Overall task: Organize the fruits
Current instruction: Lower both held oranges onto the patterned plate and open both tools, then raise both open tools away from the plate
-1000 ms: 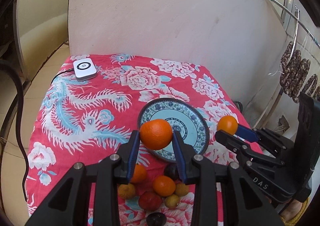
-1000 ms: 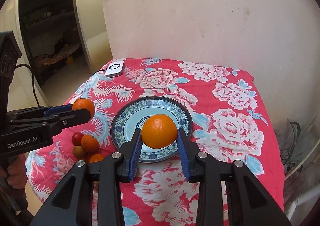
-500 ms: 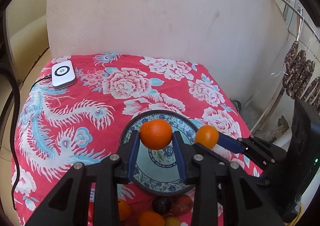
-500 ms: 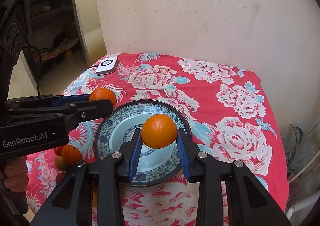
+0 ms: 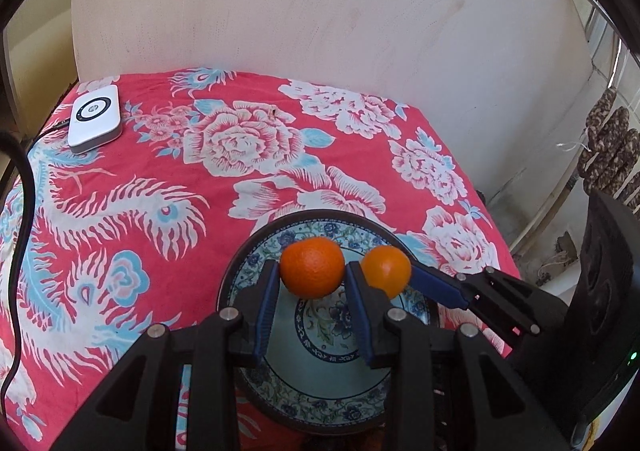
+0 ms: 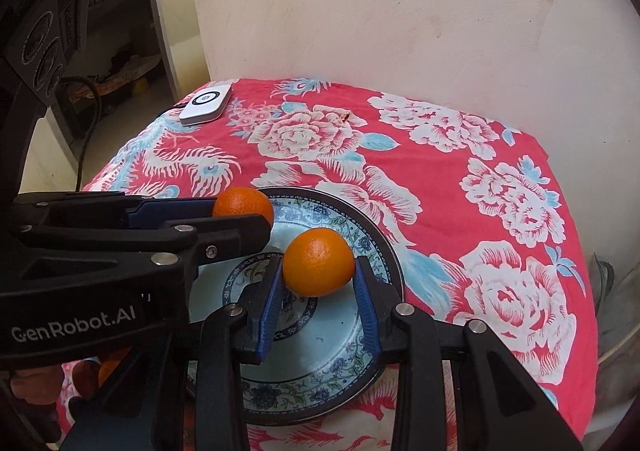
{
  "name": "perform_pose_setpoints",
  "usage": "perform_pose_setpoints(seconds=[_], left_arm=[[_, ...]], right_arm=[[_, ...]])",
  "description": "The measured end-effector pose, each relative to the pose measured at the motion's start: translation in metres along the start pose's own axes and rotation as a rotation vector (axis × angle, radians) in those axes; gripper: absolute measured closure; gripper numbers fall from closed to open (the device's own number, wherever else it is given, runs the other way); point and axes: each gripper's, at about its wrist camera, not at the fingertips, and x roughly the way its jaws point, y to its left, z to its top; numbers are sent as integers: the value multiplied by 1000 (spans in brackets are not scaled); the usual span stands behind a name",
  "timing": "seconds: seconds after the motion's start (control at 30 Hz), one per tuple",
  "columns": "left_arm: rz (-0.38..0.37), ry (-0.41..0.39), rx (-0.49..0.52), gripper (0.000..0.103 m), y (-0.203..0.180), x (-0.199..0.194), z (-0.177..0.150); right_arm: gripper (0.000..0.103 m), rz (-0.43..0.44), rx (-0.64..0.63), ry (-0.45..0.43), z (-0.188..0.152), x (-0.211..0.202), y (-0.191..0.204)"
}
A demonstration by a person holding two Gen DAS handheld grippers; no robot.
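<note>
My left gripper [image 5: 312, 275] is shut on an orange [image 5: 312, 268] and holds it just above the blue patterned plate [image 5: 320, 395]. My right gripper [image 6: 319, 271] is shut on a second orange [image 6: 319, 261] over the same plate [image 6: 344, 351]. The two oranges hang side by side above the plate. In the right wrist view the left gripper [image 6: 240, 213] comes in from the left with its orange [image 6: 243, 202]. In the left wrist view the right gripper [image 5: 390, 271] comes in from the right with its orange [image 5: 386, 270].
The plate sits on a red floral tablecloth [image 5: 248, 147]. A white device [image 5: 94, 118] with a black cable lies at the far left corner. A pale wall stands behind the table. A few small fruits [image 6: 107, 370] show near the cloth's left front edge.
Both grippers have moved forward and down with their oranges, from beside the plate to right over it, and closer together. The loose fruit pile has dropped out of the left wrist view.
</note>
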Motion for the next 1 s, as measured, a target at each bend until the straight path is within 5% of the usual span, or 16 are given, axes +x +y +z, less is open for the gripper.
perform_pose_setpoints(seconds=[0.57, 1.0], left_arm=[[-21, 4, -24, 68, 9, 13, -1], [-9, -22, -18, 50, 5, 2, 1]], right_arm=[[67, 8, -10, 15, 3, 12, -1], [45, -19, -10, -3, 1, 0, -4]])
